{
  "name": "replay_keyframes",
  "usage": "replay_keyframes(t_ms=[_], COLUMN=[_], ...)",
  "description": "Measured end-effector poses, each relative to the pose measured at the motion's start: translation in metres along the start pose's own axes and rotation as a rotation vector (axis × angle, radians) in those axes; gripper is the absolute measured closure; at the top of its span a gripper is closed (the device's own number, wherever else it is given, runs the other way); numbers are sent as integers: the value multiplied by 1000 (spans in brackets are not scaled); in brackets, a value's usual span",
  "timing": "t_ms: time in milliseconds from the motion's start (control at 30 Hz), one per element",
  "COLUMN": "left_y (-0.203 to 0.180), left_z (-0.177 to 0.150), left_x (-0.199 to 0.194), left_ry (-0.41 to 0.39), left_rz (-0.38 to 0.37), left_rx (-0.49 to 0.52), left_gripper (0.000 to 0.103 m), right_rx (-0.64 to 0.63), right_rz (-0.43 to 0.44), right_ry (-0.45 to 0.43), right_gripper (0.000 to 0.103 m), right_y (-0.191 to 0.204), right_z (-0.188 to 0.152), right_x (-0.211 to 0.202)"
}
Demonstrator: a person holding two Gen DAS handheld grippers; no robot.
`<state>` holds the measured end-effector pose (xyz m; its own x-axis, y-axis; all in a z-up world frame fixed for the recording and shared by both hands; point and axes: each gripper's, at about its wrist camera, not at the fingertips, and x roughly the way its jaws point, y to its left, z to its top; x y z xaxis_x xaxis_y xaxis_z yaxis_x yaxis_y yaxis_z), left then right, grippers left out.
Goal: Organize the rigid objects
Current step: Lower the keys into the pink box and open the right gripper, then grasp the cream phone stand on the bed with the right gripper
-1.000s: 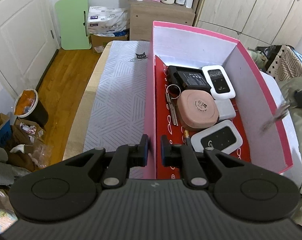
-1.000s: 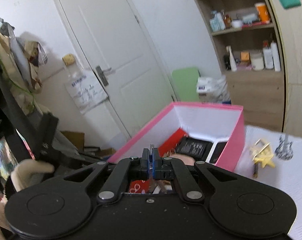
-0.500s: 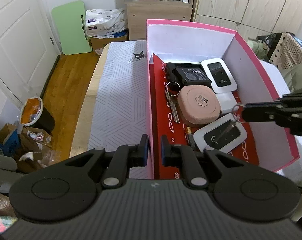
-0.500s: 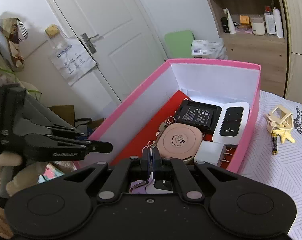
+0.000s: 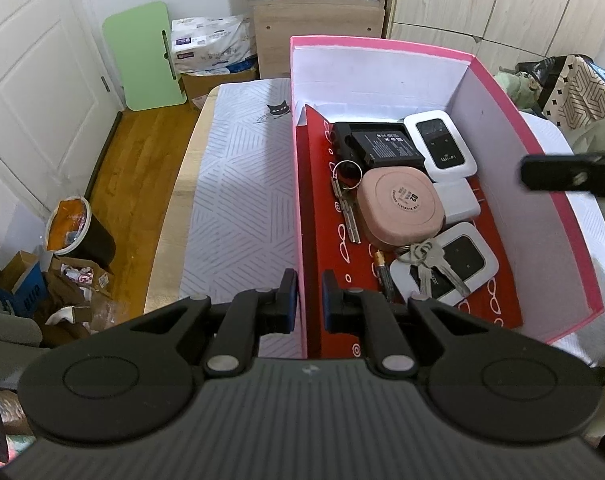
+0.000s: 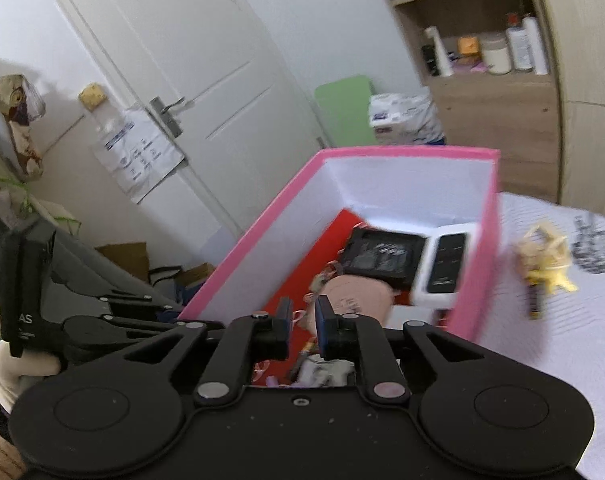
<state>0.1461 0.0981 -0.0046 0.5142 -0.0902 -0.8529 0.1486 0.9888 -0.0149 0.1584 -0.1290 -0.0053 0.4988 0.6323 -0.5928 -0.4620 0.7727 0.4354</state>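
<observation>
A pink box point(image 5: 534, 184) stands on the patterned cloth. Inside lie a black battery pack point(image 5: 382, 146), two white WiFi routers point(image 5: 440, 144), a pink round case point(image 5: 400, 210), a white charger point(image 5: 460, 200), a keyring with keys point(image 5: 344, 196) and a small battery point(image 5: 382, 274). A bunch of silver keys point(image 5: 432, 260) rests on the near router point(image 5: 472, 260). My left gripper point(image 5: 308, 292) is shut on the box's left wall. Over the box's right rim, my right gripper point(image 6: 304, 312) is opening, with nothing between its jaws.
Outside the box, on the cloth, sit a yellow clip-like item point(image 6: 546, 264) and a small battery point(image 6: 536, 300). A white door point(image 6: 190, 80), a wooden shelf unit point(image 6: 490, 92), a green board point(image 5: 146, 56) and floor clutter with a bin point(image 5: 76, 228) surround the table.
My right gripper brought the silver keys over the box, let them go onto the near router and drew back to the right rim. The left gripper kept its hold on the wall.
</observation>
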Motion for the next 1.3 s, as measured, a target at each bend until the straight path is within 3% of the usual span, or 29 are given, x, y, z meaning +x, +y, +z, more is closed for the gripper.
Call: replay_keyframes(t_ms=[100, 300, 400, 467, 667, 800, 900, 1000, 1167, 1233, 1300], left_y=[1, 3, 1, 0, -2, -4, -5, -4, -2, -3, -4], left_z=[-1, -1, -1, -1, -1, -1, -1, -1, -1, -1, 0], left_x=[-1, -1, -1, -1, 4, 3, 3, 3, 3, 3, 4], left_ry=[-2, -7, -8, -7, 0, -2, -3, -3, 0, 2, 5], left_rz=[-3, -11, -4, 3, 18, 29, 36, 33, 24, 26, 29], left_rx=[-6, -11, -14, -6, -14, -14, -12, -12, -13, -6, 1], left_gripper=[93, 93, 93, 93, 93, 93, 93, 93, 93, 93, 93], right_rx=[8, 70, 141, 126, 48, -96, -169, -208, -326, -430, -482], right_rz=[-52, -153, -109, -104, -197, -308, -324, -317, -320, -390, -428], right_ry=[-38, -98, -91, -98, -142, -163, -154, -137, 5, 16, 25], right_gripper=[78, 78, 78, 78, 75, 73, 61, 59, 58, 53, 39], right_y=[-11, -45, -64, -64, -70, -81, -91, -103, -113, -106, -103], right_z=[0, -2, -2, -2, -6, -10, -4, 5, 10, 9, 9], right_x=[-22, -53, -63, -73, -87, -70, -48, -22, 25, 38, 46])
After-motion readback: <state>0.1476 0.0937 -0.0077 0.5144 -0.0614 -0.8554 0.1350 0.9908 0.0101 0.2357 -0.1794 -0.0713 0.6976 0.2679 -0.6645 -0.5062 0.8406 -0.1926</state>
